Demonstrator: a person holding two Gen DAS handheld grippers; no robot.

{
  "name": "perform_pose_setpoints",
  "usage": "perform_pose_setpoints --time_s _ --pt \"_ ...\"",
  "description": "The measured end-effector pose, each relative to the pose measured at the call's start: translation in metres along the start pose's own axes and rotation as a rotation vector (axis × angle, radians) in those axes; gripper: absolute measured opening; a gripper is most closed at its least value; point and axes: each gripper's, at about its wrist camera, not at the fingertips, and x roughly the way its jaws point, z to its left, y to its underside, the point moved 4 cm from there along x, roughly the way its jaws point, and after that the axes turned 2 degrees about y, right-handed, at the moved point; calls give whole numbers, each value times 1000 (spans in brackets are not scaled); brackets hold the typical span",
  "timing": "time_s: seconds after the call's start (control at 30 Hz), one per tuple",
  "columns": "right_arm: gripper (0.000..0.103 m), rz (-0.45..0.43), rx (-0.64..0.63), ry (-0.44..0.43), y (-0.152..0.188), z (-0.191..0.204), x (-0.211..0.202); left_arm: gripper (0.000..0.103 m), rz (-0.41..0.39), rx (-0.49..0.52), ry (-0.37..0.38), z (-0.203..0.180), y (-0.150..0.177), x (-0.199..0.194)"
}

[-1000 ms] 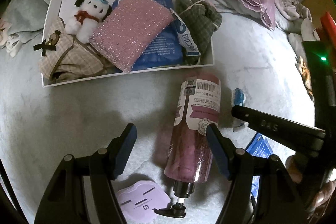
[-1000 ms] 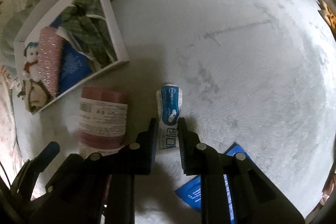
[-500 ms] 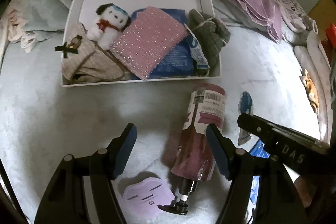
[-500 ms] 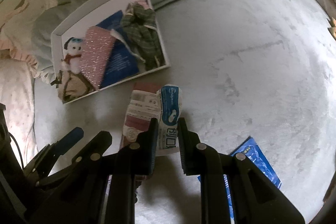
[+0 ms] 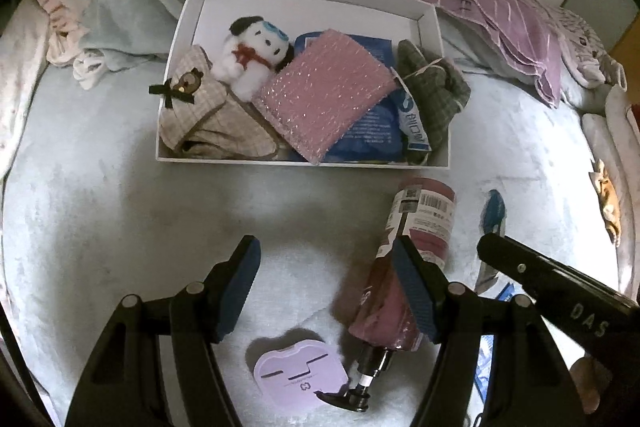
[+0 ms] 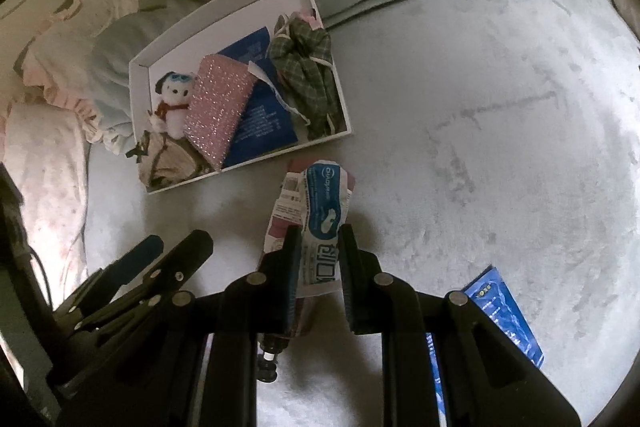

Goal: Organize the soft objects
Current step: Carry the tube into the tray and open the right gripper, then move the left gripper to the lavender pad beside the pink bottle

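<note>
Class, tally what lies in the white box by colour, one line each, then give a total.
White plush dog: 1
Pink sponge: 1
Blue packets: at least 1
Green checked cloth: 1
Beige checked cloth: 1
Total: at least 5

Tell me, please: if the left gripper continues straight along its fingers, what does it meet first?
Probably the bare grey-green bed cover. The left gripper is open, nothing between its fingers; the pink pump bottle lies by its right finger, the white box farther ahead. Depth is uncertain.

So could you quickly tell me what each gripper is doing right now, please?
Left gripper: open, holding nothing.
Right gripper: closed on the blue-and-white packet.
</note>
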Motion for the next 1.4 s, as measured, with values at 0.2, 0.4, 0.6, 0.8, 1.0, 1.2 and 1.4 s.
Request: perform_pose_setpoints --time_s 0.2,0.4,0.6,0.8,1.0,1.2,1.4 --pt "21 -45 39 -85 -5 -2 -6 68 10 -19 44 11 -3 3" --pt "21 -145 44 -149 -13 23 -7 68 -62 -1 69 24 -11 -4" --pt "21 -239 -9 -115 -32 51 5 68 -169 4 118 44 -27 -6" --pt "21 -232 -49 -105 -75 62 24 61 -184 -23 232 52 -40 10" --pt "21 -254 -115 -48 -122 67 32 33 -254 -17 218 49 -57 17" --pt "21 -222 -54 -114 -159 58 53 19 -306 -11 165 51 -61 21" --pt "63 -274 14 -187 -145 40 40 19 -275 0 129 49 -60 26"
